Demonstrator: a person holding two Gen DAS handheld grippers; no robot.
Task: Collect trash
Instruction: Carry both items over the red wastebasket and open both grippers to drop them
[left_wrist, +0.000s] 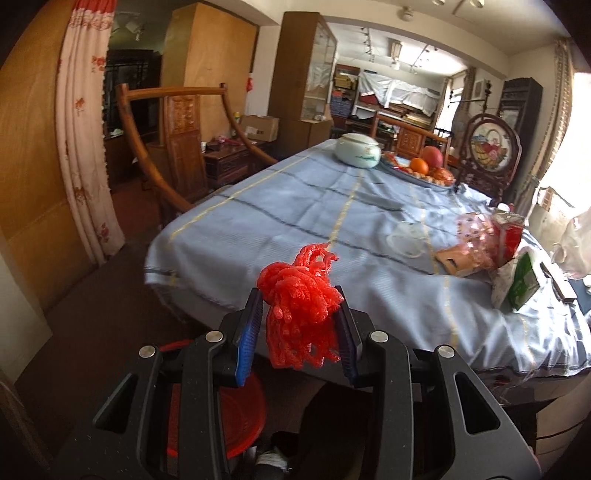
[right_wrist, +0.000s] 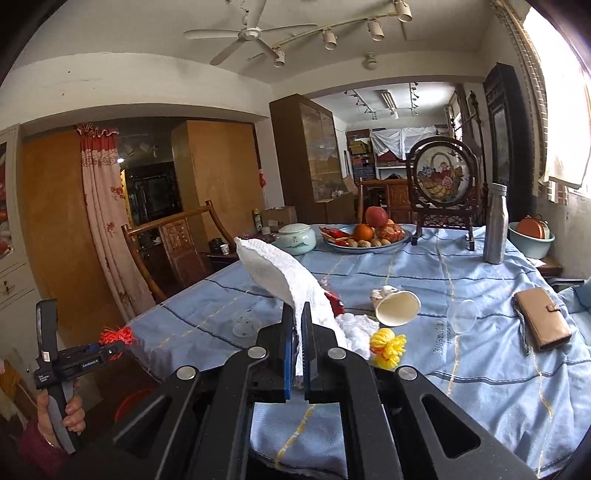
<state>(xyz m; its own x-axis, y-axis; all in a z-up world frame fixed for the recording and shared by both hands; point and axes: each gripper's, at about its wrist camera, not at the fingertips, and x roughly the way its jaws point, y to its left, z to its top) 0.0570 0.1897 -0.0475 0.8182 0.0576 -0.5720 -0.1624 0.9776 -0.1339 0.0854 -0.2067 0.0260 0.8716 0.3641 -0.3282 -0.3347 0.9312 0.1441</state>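
In the left wrist view my left gripper (left_wrist: 298, 295) is shut on a red foam fruit net (left_wrist: 295, 317), held off the near corner of the blue-clothed table (left_wrist: 258, 236). From the right wrist view the same left gripper (right_wrist: 120, 346) is seen at far left, in a person's hand, with the red net (right_wrist: 117, 335) at its tip. My right gripper (right_wrist: 297, 308) is shut on a white paper towel (right_wrist: 277, 273), which arches up and to the left above the table (right_wrist: 461, 369). A tipped paper cup (right_wrist: 397, 308), a yellow foam net (right_wrist: 388, 347), crumpled white tissue (right_wrist: 356, 325) and a clear plastic cup (right_wrist: 461, 317) lie just beyond it.
A red bucket (left_wrist: 229, 417) stands on the floor below my left gripper. On the table are a brown wallet (right_wrist: 541, 317), a steel bottle (right_wrist: 496, 225), a fruit plate (right_wrist: 369, 242) and a lidded ceramic jar (right_wrist: 297, 238). A wooden chair (left_wrist: 177, 147) stands at the left side.
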